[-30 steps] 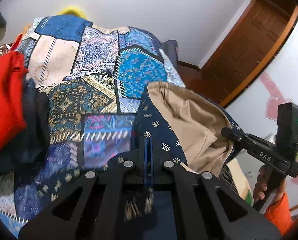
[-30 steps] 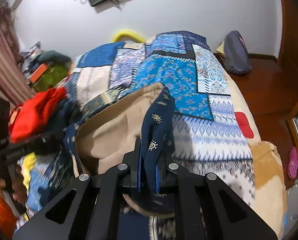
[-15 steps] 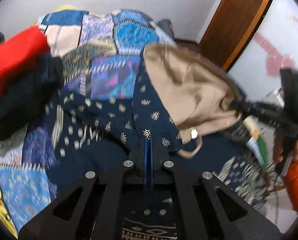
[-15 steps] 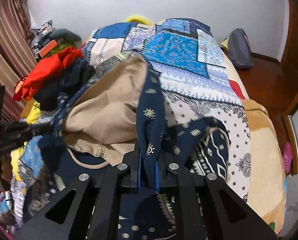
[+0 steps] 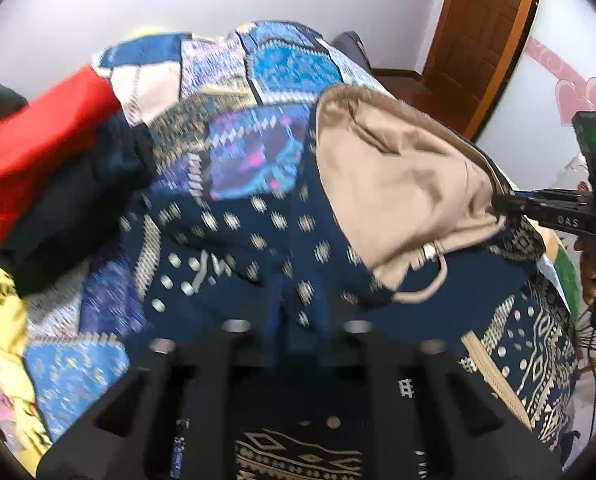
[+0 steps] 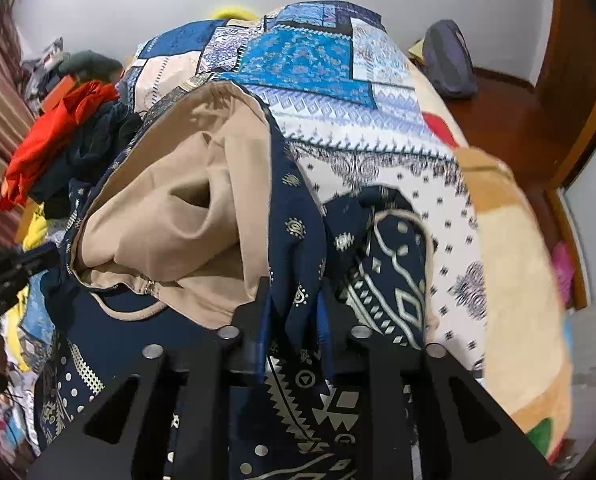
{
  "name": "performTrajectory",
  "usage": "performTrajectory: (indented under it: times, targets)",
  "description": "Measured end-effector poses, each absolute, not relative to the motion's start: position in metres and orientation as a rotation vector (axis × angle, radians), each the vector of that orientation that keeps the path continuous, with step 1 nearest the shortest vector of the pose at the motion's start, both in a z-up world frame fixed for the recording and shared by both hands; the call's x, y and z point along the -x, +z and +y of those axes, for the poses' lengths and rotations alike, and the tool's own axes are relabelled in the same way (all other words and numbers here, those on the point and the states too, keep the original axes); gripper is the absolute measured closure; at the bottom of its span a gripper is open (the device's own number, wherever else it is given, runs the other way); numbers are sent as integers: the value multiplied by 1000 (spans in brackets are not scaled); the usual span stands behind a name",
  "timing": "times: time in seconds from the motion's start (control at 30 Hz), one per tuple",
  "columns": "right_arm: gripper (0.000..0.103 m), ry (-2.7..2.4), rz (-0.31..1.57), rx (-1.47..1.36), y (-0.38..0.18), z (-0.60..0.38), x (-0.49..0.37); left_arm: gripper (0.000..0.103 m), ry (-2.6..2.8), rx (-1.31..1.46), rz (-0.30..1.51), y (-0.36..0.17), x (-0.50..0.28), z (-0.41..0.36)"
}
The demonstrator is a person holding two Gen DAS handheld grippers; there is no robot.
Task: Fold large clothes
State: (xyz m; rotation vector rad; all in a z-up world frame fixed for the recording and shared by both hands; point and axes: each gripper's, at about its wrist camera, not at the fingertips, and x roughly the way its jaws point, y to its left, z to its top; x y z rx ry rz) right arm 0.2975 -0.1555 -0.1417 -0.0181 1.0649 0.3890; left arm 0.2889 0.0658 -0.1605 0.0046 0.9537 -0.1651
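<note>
A navy garment [image 5: 238, 236] with pale gold print and a beige lining [image 5: 397, 184] lies folded over on the patchwork bedspread [image 5: 290, 68]. My left gripper [image 5: 299, 304] is low over its near edge. Its jaws are opening, with a navy fold loose between them. In the right wrist view the same garment [image 6: 298, 208] shows its lining [image 6: 170, 208] turned up. My right gripper [image 6: 294, 320] is opening too, and a strip of navy cloth hangs between its blue pads [image 6: 264, 320] without being pressed. Each gripper shows at the other view's edge.
Red cloth [image 5: 38, 140], a dark garment [image 5: 78, 208] and yellow cloth [image 5: 2, 308] are piled on the bed's left. A peach blanket [image 6: 509, 260] drapes the right edge. Beyond it are wooden floor [image 6: 509, 120], a grey backpack [image 6: 447, 60] and a brown door [image 5: 477, 32].
Both grippers came down and laid the lifted garment edge onto the bed. Their jaws, shut on the navy cloth before, now stand apart.
</note>
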Motion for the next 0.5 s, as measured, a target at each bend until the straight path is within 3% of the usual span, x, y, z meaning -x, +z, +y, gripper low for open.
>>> performTrajectory:
  times: [0.03,0.07,0.1,0.5]
  targets:
    - [69,377,1061,21,-140,-154,-298,51,-152,-3,936,-157,-291,67]
    - [55,367,1051,18,-139,-154,-300,40,-143,0,921,-154,-295,67]
    - [49,362,1029,10,-138,-153,-300,39,-139,7,906,-151,-299,68]
    - [48,380,1017,12,-142,-129,-357,39,-193,86,942,-160,-385,56]
